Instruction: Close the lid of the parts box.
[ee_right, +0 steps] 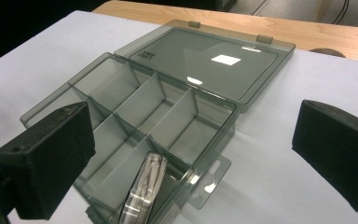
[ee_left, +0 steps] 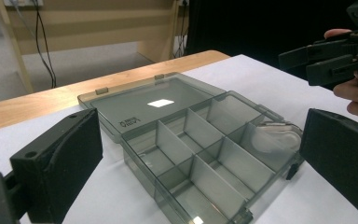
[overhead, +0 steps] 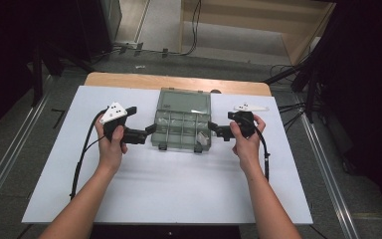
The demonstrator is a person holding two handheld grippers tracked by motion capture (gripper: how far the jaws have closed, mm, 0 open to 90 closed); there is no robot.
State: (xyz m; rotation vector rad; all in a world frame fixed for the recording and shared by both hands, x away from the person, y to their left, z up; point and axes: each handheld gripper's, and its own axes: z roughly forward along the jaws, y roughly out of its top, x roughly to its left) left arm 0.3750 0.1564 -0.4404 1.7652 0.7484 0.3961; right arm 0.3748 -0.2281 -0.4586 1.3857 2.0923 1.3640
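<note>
The open box (overhead: pixel 181 124) sits mid-desk (overhead: pixel 144 184). The left tool (overhead: pixel 146 133) and right tool (overhead: pixel 215 130), jaws apart, flank its side edges.

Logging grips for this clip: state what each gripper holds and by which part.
Nothing is held. The left gripper and right gripper both stand open, one at each end of the open box, jaws empty.
</note>
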